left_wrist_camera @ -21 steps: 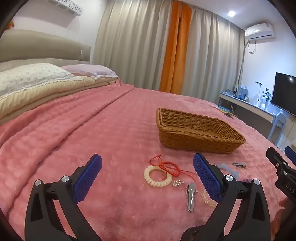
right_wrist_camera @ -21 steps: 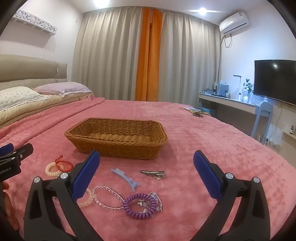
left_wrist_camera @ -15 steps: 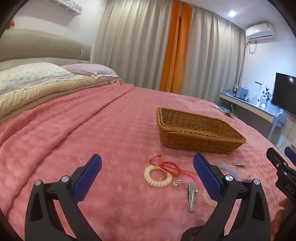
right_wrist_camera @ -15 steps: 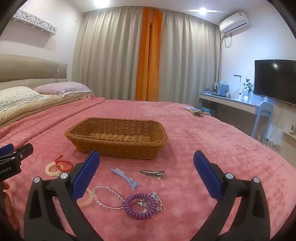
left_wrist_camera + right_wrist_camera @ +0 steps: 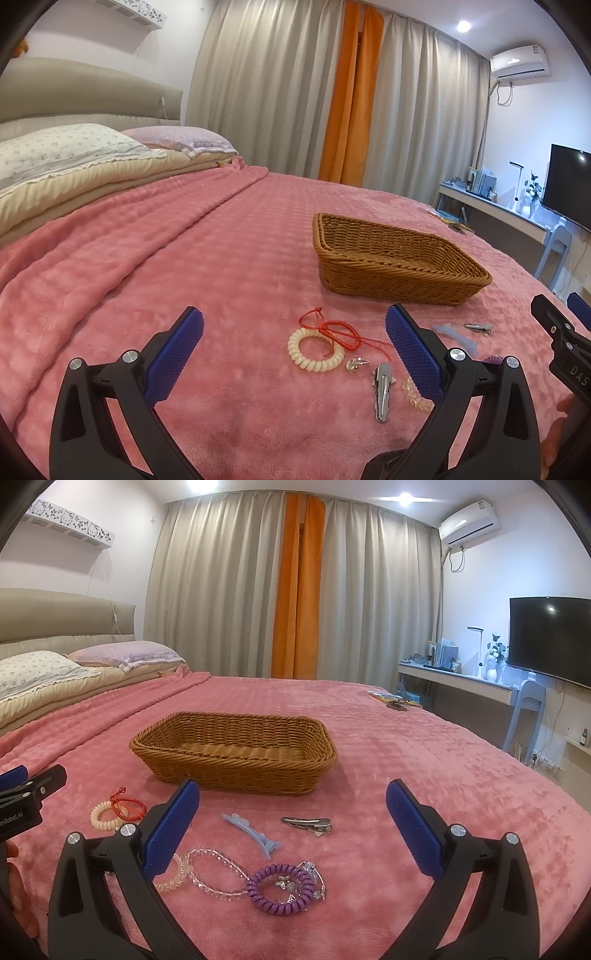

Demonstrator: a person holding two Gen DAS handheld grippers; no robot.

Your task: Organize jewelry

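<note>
Jewelry: two coil ties [image 5: 280, 894], three clips [image 5: 307, 823], one basket [image 5: 236, 771]; both grippers' fingers [image 5: 413, 353] wide.

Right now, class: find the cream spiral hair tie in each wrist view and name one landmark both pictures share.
Left wrist view: the cream spiral hair tie lies centre-low between the open fingers, under the red cord.
Right wrist view: it lies at the left, beyond the left finger, the red cord over it.
Shared landmark: the wicker basket, behind it in both.
</note>
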